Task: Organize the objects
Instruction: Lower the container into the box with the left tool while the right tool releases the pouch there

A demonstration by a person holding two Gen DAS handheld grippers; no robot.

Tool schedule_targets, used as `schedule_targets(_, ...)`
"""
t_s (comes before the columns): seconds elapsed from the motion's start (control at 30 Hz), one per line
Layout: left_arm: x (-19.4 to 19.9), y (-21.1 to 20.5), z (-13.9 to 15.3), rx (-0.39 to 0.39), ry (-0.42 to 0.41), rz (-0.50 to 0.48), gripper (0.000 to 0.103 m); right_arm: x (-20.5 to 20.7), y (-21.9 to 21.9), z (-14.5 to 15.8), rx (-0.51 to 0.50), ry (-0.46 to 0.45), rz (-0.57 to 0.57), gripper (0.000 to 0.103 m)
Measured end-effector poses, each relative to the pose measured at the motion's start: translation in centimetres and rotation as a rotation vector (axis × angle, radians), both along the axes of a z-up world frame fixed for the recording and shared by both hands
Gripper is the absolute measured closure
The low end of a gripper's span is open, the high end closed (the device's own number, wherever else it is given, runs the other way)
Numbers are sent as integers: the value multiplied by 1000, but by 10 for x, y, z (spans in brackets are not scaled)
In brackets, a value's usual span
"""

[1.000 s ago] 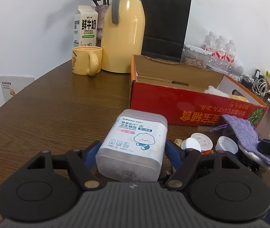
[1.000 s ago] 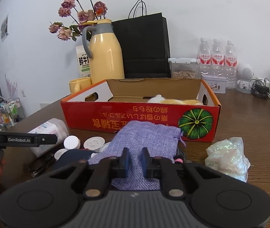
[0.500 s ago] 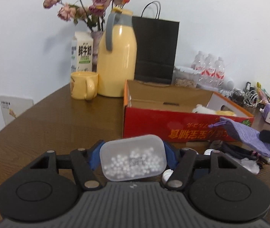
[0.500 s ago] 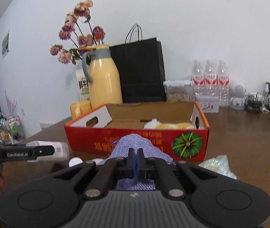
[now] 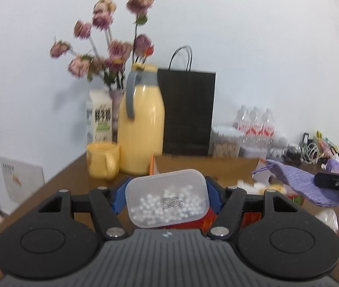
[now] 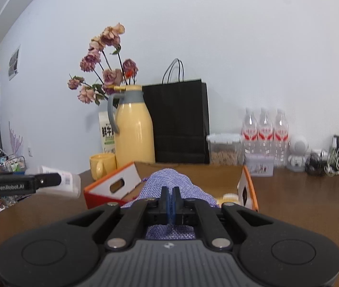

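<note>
Carry step: my left gripper [image 5: 167,197] clamps the swab box [image 5: 167,197] and my right gripper [image 6: 170,202] pinches the purple pouch [image 6: 169,179], both held off the table in front of the red carton [image 6: 107,186]. Next, I judge, each must go over the carton's open top before its jaws let go.

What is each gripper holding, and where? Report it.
Left gripper: cotton swab box, clamped across its two short sides. Right gripper: purple pouch, pinched through the fabric.
</note>
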State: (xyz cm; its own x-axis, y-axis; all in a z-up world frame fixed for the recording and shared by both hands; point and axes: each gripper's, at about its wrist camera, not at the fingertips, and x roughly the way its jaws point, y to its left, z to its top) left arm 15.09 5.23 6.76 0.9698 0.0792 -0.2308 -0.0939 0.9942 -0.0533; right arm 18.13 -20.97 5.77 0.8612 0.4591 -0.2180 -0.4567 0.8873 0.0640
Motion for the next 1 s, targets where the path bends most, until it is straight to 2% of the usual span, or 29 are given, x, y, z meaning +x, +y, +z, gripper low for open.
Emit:
schedule_targets(0.27,66,-19,19,23,-34,-14,37,52,16,20,-19,-40,-12,102)
schedule_targets(0.43,116,-23,7,18,13,0,37,102,27,15,-38,-19,-35,102)
schedule_targets(0.6,156,-26,-15,22,77,23,37,153,38,-3,-54,16,-78,102)
schedule_targets(0.73,168,-31,-33,61,126,13,37,175,38,-26,-66,75,-96,102)
schedule_targets(0.9,166,-33,-37,85,133,10,36,176,37,-31,-66,97,-91,102)
schedule_targets(0.97,165,-32,-38,89,140,17,35,175,37,-31,-70,108,-89,99)
schedule_targets(1.0,165,-32,-39,91,141,19,29,175,37,-32,-69,119,-87,94)
